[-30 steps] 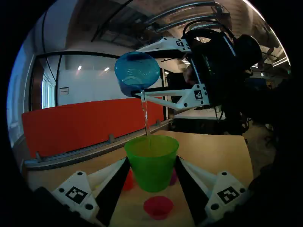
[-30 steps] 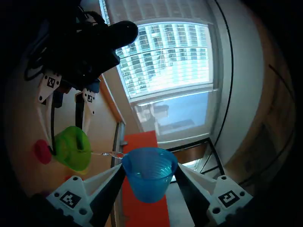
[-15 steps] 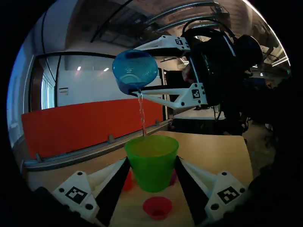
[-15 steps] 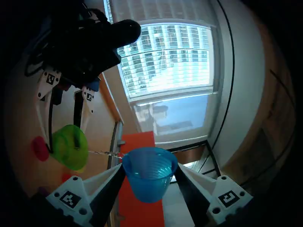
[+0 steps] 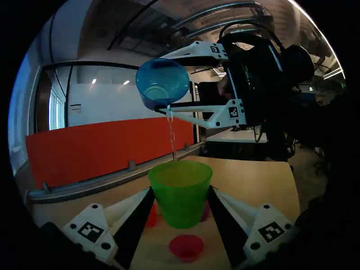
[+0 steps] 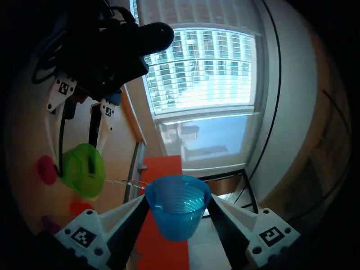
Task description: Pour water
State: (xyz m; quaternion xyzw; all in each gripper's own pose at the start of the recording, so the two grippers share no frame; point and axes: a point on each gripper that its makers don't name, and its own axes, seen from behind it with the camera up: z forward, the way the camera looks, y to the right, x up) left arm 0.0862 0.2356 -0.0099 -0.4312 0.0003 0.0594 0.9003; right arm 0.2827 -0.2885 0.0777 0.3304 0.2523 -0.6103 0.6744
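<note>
Across the left gripper view, a wooden table point(image 5: 252, 175) and a smooth orange partition point(image 5: 99, 144) are seen; a bright slatted window point(image 6: 202, 67) is shown by the right gripper view instead. The left gripper point(image 5: 181, 191) is clamped on a translucent green cup point(image 5: 181, 209), held upright with the tabletop beneath. The right gripper point(image 6: 178, 201) is closed on a ribbed, tapered blue cup point(image 6: 177, 218), tipped sideways above the green one. A thin water stream point(image 5: 171, 135) is seen running from the blue rim into the green mouth. Small pink cups point(image 5: 186, 247) are set on the table below.
</note>
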